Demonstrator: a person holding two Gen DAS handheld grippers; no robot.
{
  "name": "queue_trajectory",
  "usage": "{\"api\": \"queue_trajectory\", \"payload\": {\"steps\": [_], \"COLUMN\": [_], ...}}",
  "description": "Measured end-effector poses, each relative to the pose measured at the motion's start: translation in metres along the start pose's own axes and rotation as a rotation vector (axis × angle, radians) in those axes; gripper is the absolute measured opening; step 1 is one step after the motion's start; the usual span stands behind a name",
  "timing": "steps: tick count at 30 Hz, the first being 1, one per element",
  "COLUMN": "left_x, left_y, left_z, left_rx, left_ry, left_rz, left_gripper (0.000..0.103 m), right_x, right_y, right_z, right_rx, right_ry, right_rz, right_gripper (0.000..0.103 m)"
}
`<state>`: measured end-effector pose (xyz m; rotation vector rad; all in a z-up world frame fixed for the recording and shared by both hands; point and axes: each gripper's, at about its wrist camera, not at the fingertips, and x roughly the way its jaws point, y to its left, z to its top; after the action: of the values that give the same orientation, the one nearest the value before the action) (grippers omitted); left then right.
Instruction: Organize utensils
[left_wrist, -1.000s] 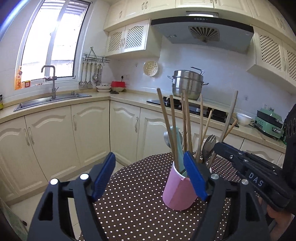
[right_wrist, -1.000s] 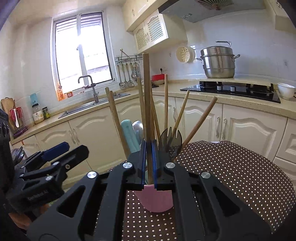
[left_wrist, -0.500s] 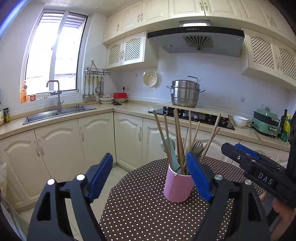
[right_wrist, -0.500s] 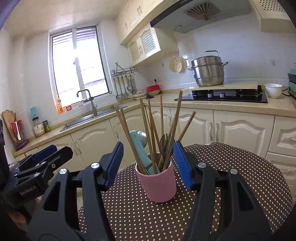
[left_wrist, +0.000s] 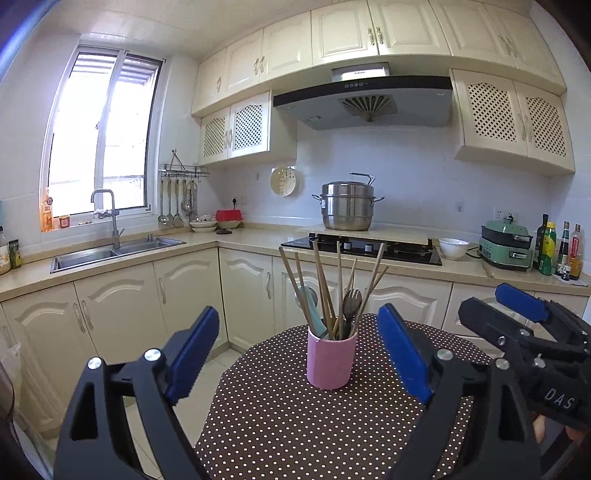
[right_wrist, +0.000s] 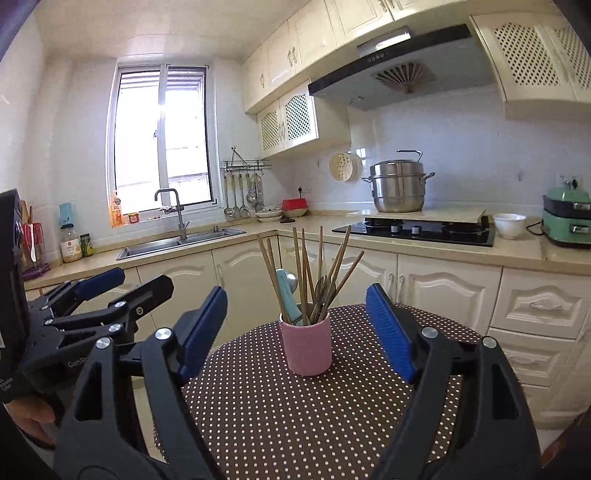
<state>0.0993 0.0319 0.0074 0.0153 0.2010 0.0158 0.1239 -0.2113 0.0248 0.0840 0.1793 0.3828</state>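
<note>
Both grippers have backed off: left gripper (left_wrist: 297, 354) and right gripper (right_wrist: 297, 328) gape empty; one pink cup (right_wrist: 306, 347) on the dotted table (right_wrist: 314, 417) holds several chopsticks (right_wrist: 295, 266), one fork (left_wrist: 351, 300)

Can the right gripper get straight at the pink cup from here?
Probably yes. The right gripper is open and lined up with the pink cup, with only bare dotted tablecloth between; the left gripper sits off to the side.

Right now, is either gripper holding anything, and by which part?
Nothing is held. The left gripper and right gripper are both open, short of the pink cup of utensils.
</note>
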Motion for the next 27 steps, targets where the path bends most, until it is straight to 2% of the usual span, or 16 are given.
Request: {"api": "queue_trajectory", "payload": {"steps": [11, 19, 27], "left_x": [-0.072, -0.099, -0.114], "left_y": [-0.014, -0.022, -0.024], "left_z": [0.002, 0.007, 0.010], "left_rx": [0.045, 0.022, 0.028], "left_ry": [-0.076, -0.120, -0.146], "left_rz": [0.009, -0.021, -0.015], "left_gripper": [0.086, 0.086, 0.086], "right_x": [-0.057, -0.089, -0.099], "right_y": [0.026, 0.031, 0.034], "right_z": [0.003, 0.007, 0.009], "right_rx": [-0.036, -0.077, -0.083], "right_ry": [-0.032, -0.077, -0.088], "right_rz": [-0.028, -0.078, -0.084], "right_gripper": [0.082, 0.084, 0.085]}}
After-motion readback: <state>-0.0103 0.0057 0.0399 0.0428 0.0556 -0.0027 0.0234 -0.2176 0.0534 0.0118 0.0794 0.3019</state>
